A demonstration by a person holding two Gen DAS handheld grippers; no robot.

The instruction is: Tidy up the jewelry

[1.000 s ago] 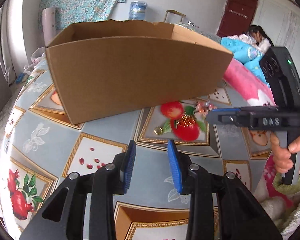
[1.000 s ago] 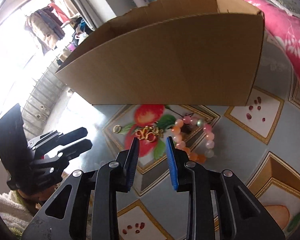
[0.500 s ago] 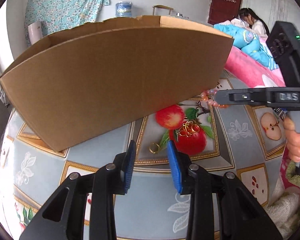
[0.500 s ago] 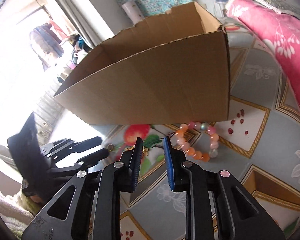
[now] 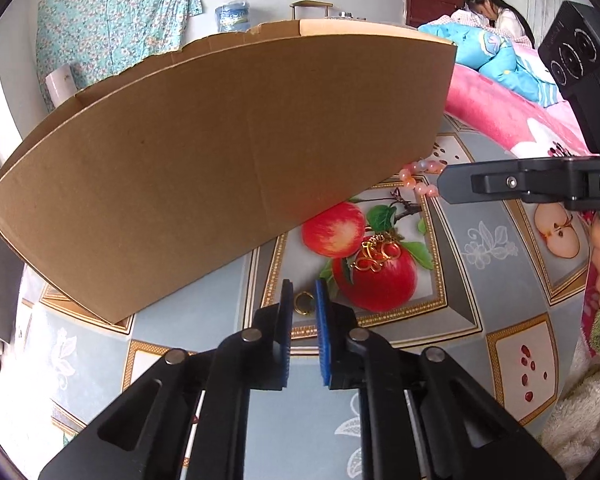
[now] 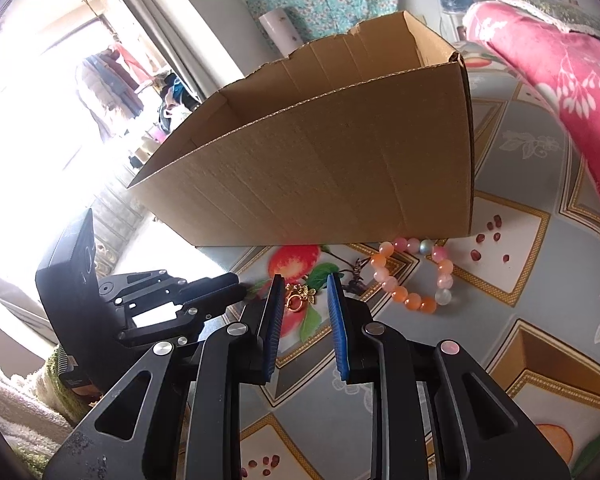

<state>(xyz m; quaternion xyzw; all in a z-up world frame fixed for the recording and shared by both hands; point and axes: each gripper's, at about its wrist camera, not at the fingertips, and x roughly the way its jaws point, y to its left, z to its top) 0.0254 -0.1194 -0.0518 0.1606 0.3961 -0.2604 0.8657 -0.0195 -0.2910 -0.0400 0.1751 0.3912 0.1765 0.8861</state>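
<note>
We see our left gripper (image 5: 303, 296) just closing around the gold ring (image 5: 302, 304) on the tablecloth (image 5: 476, 312); whether it pinches, we cannot tell. Our right gripper (image 6: 303, 292) hangs unclenched, empty, over the gold brooch (image 6: 300, 295). The cardboard box (image 6: 324, 176) shows nothing inside.

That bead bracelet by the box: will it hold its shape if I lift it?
Probably not. The bead bracelet lies as a loose, uneven loop, so it likely sags when lifted by one side. Its round, glossy beads may slip between pads, and pushed, it would likely deform and not slide whole.
</note>
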